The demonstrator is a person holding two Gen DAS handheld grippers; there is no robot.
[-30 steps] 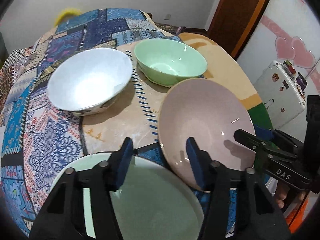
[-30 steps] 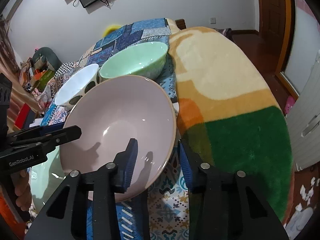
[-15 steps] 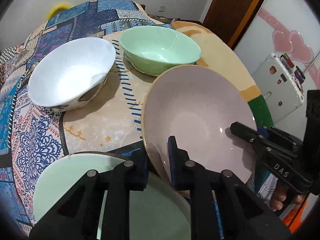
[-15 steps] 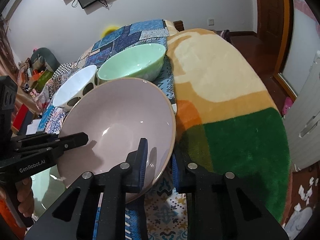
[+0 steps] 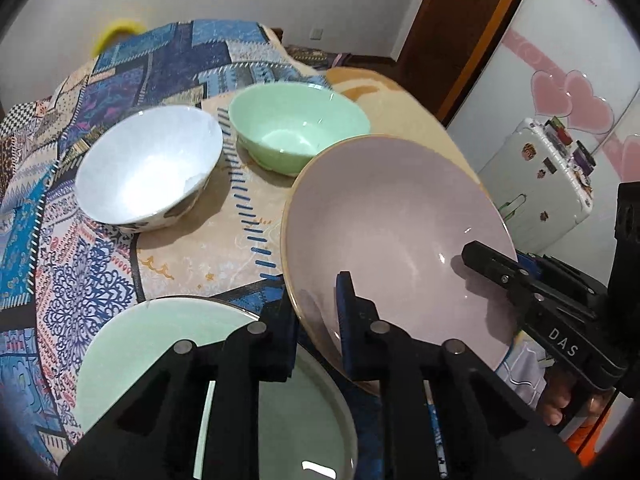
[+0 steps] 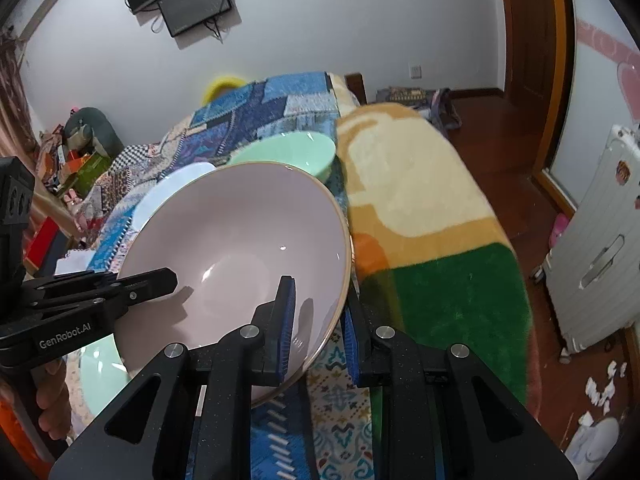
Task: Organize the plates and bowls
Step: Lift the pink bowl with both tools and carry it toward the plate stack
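A large pink bowl [image 5: 396,216] is held tilted above the patterned cloth. My left gripper [image 5: 316,320] is shut on its near-left rim. My right gripper [image 6: 320,320] is shut on its right rim; the bowl fills the middle of the right wrist view [image 6: 236,248]. A white bowl [image 5: 148,164] and a green bowl [image 5: 296,132] stand behind it. A pale green plate [image 5: 168,364] lies below my left gripper. In the right wrist view the green bowl [image 6: 288,152] and the white bowl [image 6: 176,180] show behind the pink bowl.
The blue patchwork cloth [image 5: 80,264] covers the surface. A yellow, orange and green fuzzy rug [image 6: 420,208] covers its right side. A white suitcase [image 6: 596,256] stands on the floor at the right. A door [image 5: 460,32] is at the back right.
Both grippers closed on the pink bowl's rim and lifted it. It now stands higher and more tilted. The other bowls and the plate have not moved.
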